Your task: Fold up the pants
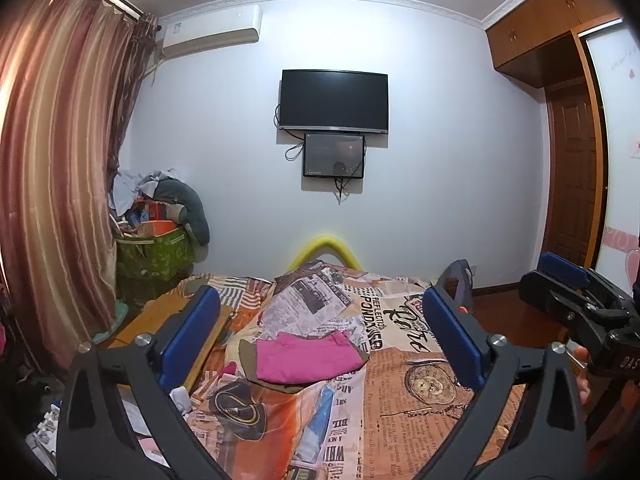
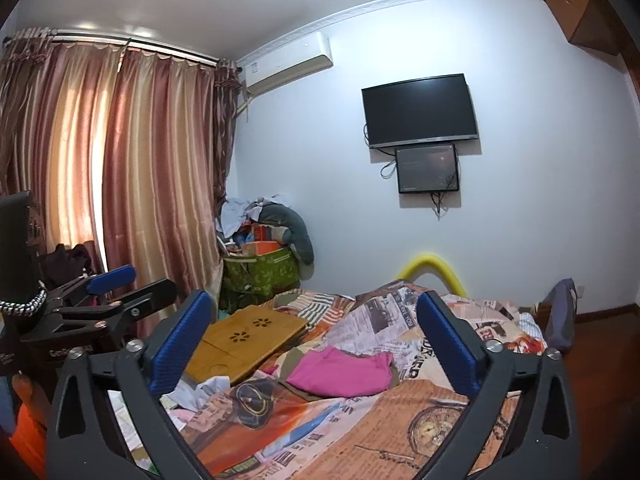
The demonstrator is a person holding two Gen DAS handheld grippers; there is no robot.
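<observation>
Folded pink pants (image 1: 306, 357) lie on an olive garment on the bed's newspaper-print cover, ahead of both grippers; the right wrist view shows the same pink pants (image 2: 340, 372). My left gripper (image 1: 320, 326) stands wide open, blue pads apart, nothing between them, well short of the pants. The right gripper (image 2: 314, 330) is also wide open and empty. In the left wrist view the right gripper (image 1: 568, 284) shows at the right edge. In the right wrist view the left gripper (image 2: 120, 284) appears at the left edge, with part of a hand below it.
A bamboo lap tray (image 2: 248, 336) lies on the bed's left side, with crumpled papers (image 2: 200, 394) near it. A green bag (image 1: 154, 256) heaped with clothes stands in the corner by the curtains (image 1: 60, 180). A television (image 1: 334, 100) hangs on the far wall. A wooden wardrobe (image 1: 560, 40) is at the right.
</observation>
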